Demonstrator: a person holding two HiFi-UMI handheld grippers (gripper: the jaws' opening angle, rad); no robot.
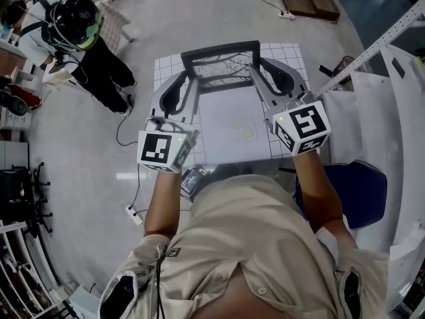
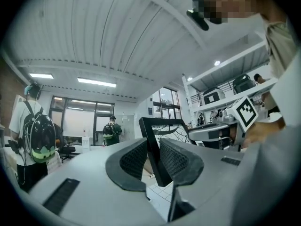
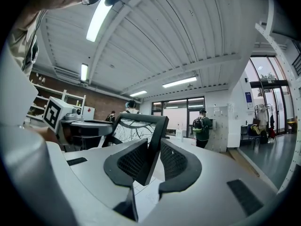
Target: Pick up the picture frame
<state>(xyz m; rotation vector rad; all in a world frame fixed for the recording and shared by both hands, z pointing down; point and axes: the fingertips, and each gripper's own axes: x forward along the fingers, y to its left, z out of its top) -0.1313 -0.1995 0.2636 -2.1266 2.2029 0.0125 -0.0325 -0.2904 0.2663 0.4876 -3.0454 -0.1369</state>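
So, frame: black, with a white picture of thin twigs. It is held up right between the two tongs.
Left tongs: squeezed tight on the frame's left side bar. Its own view shows the bar pinched between the two dark pads.
Right tongs: squeezed tight on the right side bar, the same way.
Long side: it runs across, from one tongs to the other.
Stand: the frame is up on its edge more than flat. Its top bar shows above the jaws in both gripper views.
Nearer hand: neither, as each has one side.
Table: white, down below and between the tongs, with a grid mat past the left tongs.
Next move: I think both tongs must go together at the same height, or the frame may twist out.
Hidden: the bottom bar is behind the jaws in both gripper views.
Hard to tell: from the head view, how far the frame is off the table.
Covered: the cubes hide the hands.
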